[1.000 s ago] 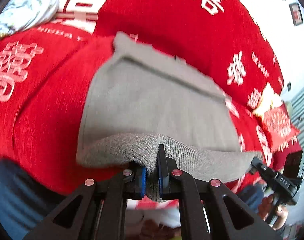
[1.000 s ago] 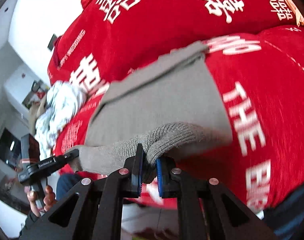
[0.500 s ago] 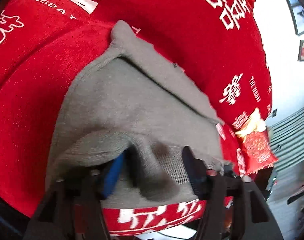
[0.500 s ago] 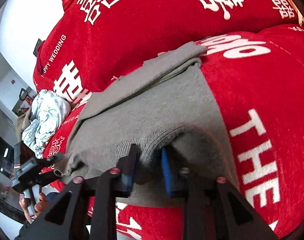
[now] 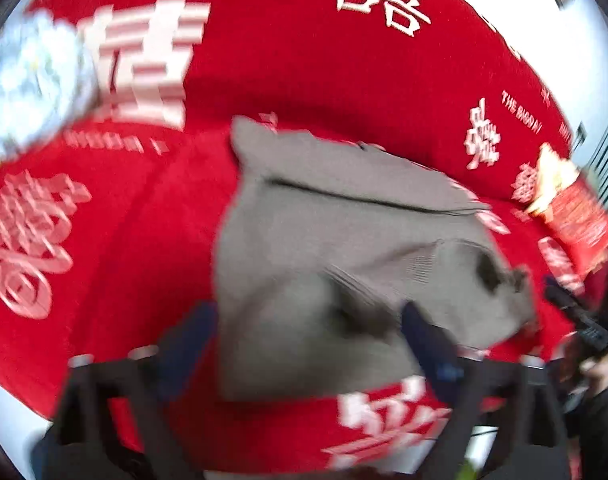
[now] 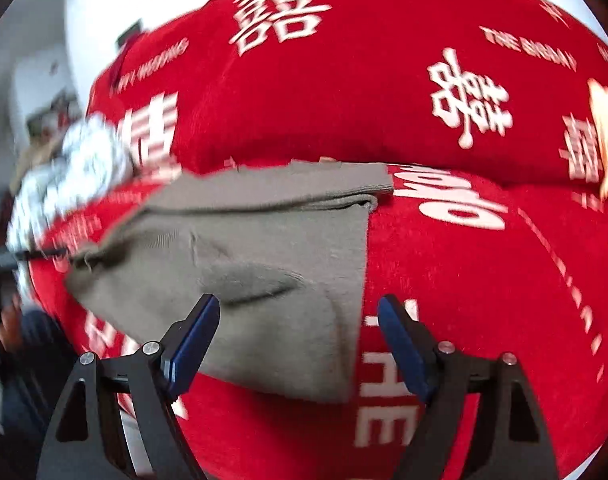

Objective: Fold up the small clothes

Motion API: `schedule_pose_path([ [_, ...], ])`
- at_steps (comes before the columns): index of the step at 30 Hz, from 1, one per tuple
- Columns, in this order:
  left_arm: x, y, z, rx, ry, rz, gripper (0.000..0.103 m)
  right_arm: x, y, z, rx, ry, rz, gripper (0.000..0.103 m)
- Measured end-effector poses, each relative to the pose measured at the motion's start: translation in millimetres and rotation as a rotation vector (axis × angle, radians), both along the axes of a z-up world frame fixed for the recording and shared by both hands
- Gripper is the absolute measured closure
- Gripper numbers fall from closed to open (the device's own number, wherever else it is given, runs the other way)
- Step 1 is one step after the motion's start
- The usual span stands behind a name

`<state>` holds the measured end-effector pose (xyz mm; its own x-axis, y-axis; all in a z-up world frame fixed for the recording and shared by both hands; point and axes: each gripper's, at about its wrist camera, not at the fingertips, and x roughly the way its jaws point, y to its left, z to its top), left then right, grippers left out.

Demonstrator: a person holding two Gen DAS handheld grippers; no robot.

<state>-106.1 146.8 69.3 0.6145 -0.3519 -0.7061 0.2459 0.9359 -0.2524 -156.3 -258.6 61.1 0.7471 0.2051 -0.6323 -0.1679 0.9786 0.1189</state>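
Left hand-held gripper (image 5: 307, 340) opening, grey garment (image 5: 343, 240) between

Ahead of your tongs the folded grey garment (image 6: 264, 248) lies flat on the red cover (image 6: 483, 280); bare cover to its right gives you room. On the left, a crumpled pale cloth (image 6: 72, 168) crowds the way; a red snack bag (image 5: 575, 216) sits far right.

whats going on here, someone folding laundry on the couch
A person with a handheld gripper in each hand is folding a grey knit garment on a red sofa cover printed with white characters. The garment lies folded over on itself. The left gripper and right gripper are both opening, their pads clear of the cloth that lies between them, so neither one grips it.
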Motion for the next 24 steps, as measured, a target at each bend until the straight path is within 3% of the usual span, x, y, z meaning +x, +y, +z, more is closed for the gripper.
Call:
schedule_pose_path([
  [4, 11.7, -16.3, 2.3, 0.182, -0.093, -0.119, 0.004, 15.6, 15.1, -1.3, -0.073, 0.004, 0.12, 0.019],
  [9, 18.9, -40.3, -7.1, 0.3, -0.127, -0.358, 0.004, 34.5, 41.0, -4.4, -0.179, 0.014, 0.306, 0.019],
  [11, 20.2, -48.1, -12.2, 0.312, -0.112, -0.431, 0.004, 43.8, 45.0, -8.5, -0.189, 0.034, 0.346, 0.019],
  [14, 22.2, -60.2, -16.2, 0.305, -0.06, -0.519, 0.004, 63.9, 43.3, -14.2, -0.115, 0.087, 0.375, 0.019],
  [16, 12.3, -64.2, -12.6, 0.331, -0.076, -0.577, 0.004, 69.2, 43.4, -15.9, -0.093, 0.099, 0.383, 0.019],
  [20, -3.2, -55.5, -8.7, 0.353, -0.095, -0.619, 0.004, 67.0, 48.8, -15.3, -0.089, 0.082, 0.416, 0.019],
  [24, 8.0, -64.9, -26.8, 0.443, -0.071, -0.601, 0.004, 76.8, 53.4, -20.5, -0.095, 0.084, 0.423, 0.022],
])
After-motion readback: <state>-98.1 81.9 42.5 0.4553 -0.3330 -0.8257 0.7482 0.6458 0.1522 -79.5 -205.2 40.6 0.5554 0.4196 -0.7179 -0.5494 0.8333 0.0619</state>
